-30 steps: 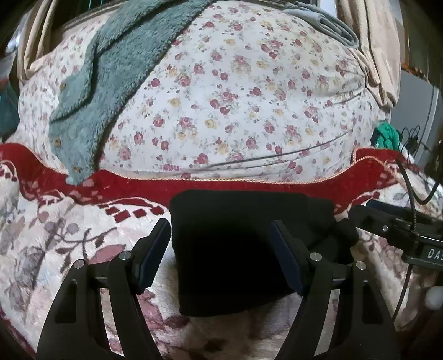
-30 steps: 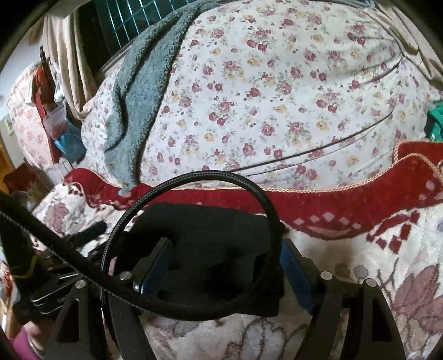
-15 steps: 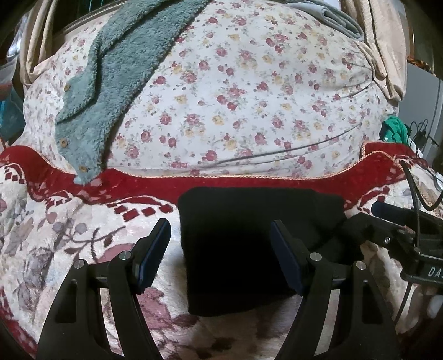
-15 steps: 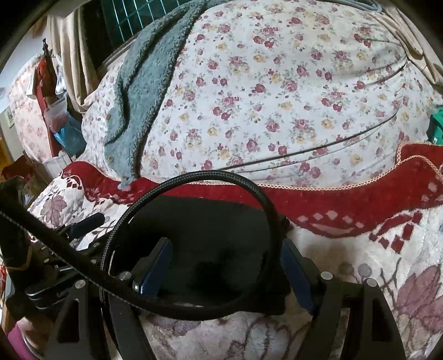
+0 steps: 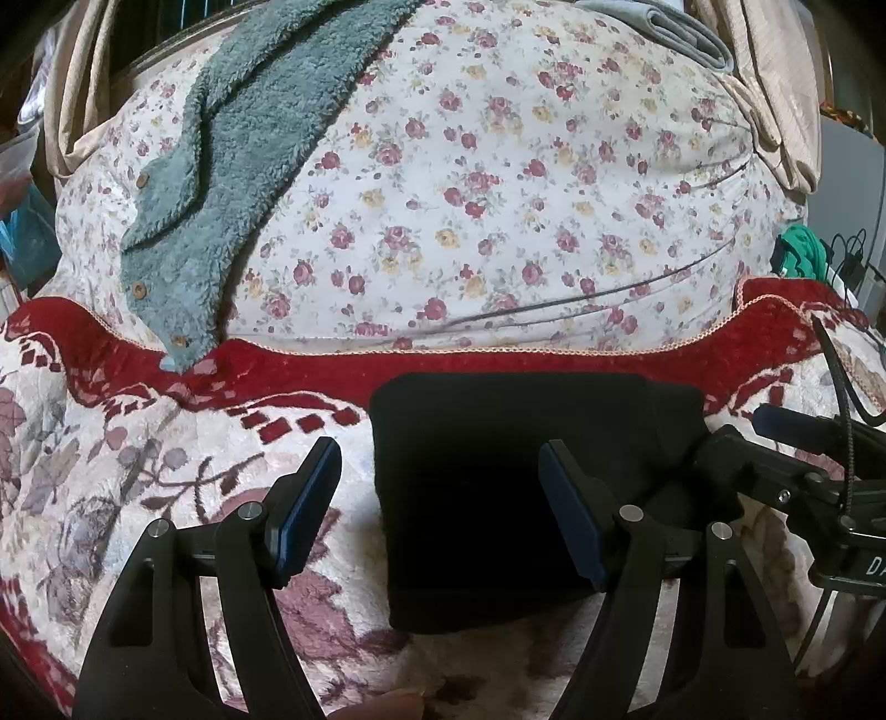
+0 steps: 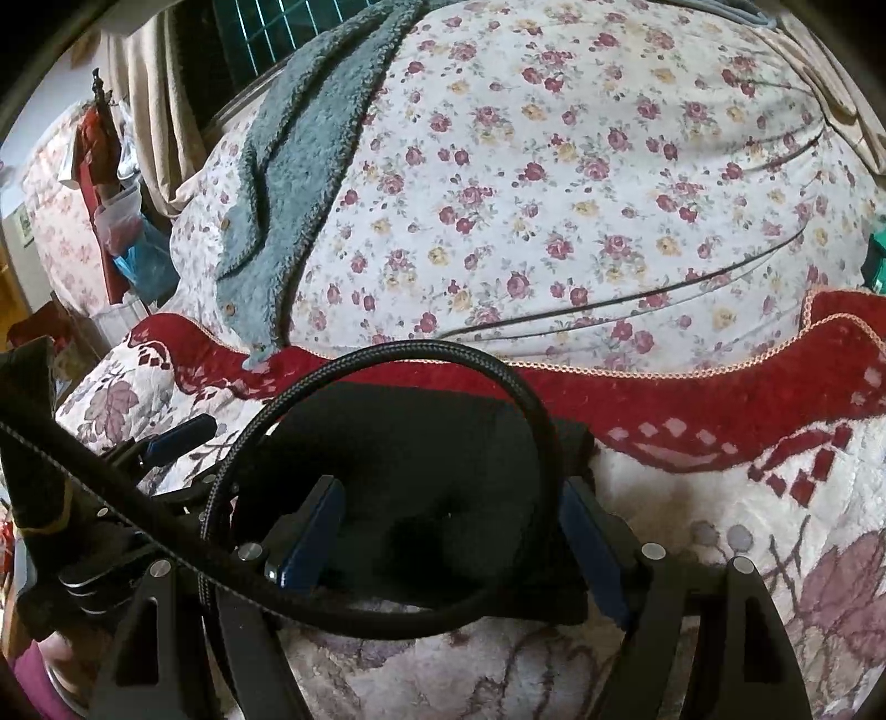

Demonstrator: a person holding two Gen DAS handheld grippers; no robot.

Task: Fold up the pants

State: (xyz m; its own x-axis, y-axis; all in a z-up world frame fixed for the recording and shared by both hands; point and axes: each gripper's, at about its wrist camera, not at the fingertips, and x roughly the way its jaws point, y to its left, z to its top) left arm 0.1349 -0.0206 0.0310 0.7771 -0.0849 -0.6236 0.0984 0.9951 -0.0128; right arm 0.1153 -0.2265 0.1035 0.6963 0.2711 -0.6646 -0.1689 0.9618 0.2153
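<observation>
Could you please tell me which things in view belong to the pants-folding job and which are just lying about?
Part of the job:
- black pants, folded into a compact block on the patterned blanket
- left gripper, open
- right gripper, open

Just lying about:
- teal fleece garment on the floral quilt
- grey folded cloth
- green item

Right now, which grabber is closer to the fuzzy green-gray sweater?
Left. The left gripper sits over the black pants' left edge, on the sweater's side. The right gripper is over the pants' right part, farther away.
</observation>
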